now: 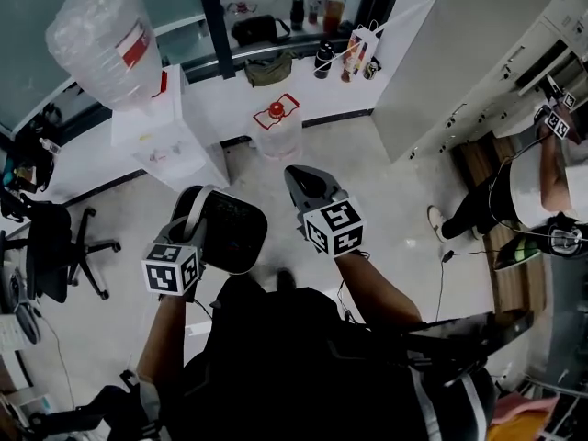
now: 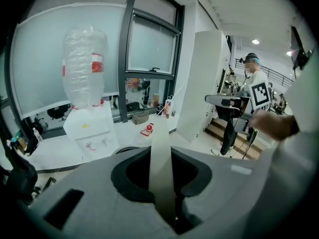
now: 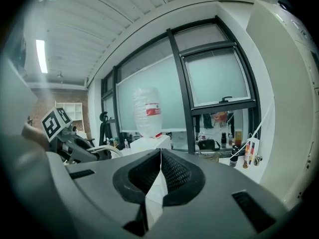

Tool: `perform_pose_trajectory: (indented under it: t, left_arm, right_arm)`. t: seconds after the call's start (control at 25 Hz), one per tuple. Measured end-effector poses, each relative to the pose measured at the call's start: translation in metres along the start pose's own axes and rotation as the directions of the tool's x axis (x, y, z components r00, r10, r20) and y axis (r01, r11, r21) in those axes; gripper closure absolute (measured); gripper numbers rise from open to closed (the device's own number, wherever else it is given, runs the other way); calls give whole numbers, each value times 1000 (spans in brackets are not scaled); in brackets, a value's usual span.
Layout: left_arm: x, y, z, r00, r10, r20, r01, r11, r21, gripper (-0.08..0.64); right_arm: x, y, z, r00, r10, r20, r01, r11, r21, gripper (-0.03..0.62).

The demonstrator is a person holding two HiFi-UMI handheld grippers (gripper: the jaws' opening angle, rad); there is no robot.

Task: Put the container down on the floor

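Clear container (image 1: 277, 129), red cap, stands on floor (image 1: 377, 186) beside water dispenser (image 1: 161, 134). My left gripper (image 2: 161, 152) pinches pale strip (image 2: 159, 133); right gripper (image 3: 160, 153) closed, empty.

Palette: white, grey and black, with red accents.
Dispenser (image 1: 170, 127) white; bottle (image 1: 101, 35) clear, red label. Container (image 1: 277, 134) translucent, red cap. Left gripper (image 2: 160, 158) and right gripper (image 3: 159, 156) grey, pads (image 3: 172, 171) black, marker cubes (image 1: 334, 228) black-and-white squares. Strip (image 2: 160, 138) pale beige. Floor (image 1: 386, 209) light grey. Window frame (image 2: 130, 59) black.
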State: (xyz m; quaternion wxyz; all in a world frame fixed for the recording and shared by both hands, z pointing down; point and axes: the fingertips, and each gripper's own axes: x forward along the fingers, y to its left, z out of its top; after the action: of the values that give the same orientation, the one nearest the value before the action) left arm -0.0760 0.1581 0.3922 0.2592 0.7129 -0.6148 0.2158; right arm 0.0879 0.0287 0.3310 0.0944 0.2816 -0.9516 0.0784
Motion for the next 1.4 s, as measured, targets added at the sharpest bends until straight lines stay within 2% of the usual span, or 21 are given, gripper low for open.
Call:
perform_pose_trajectory:
  t: [0.32, 0.64, 0.88, 1.12, 1.28, 1.4]
  left_arm:
    - [41, 23, 20, 995, -97, -19, 98, 993, 59, 486]
    - [83, 50, 52, 979, -197, -42, 202, 965, 166, 486]
    - [113, 73, 76, 963, -262, -66, 270, 934, 235, 486]
    - [151, 95, 87, 942, -320, -99, 335, 901, 277, 486]
    - [175, 101, 92, 917, -373, -144, 399, 863, 309, 486]
    - [197, 101, 93, 908, -385, -167, 419, 850, 319, 486]
  right_arm:
    - [42, -9, 4, 999, -44, -24, 44, 999, -14, 583]
    - [95, -13, 22, 996, -89, -32, 89, 996, -11, 584]
    - [133, -22, 26, 989, -131, -75, 131, 991, -9, 583]
    - [169, -38, 24, 980, -185, -78, 185, 983, -5, 583]
    - [180, -55, 14, 965, -236, -116, 242, 970, 36, 583]
    - [190, -70, 8, 961, -248, -125, 254, 966, 35, 584]
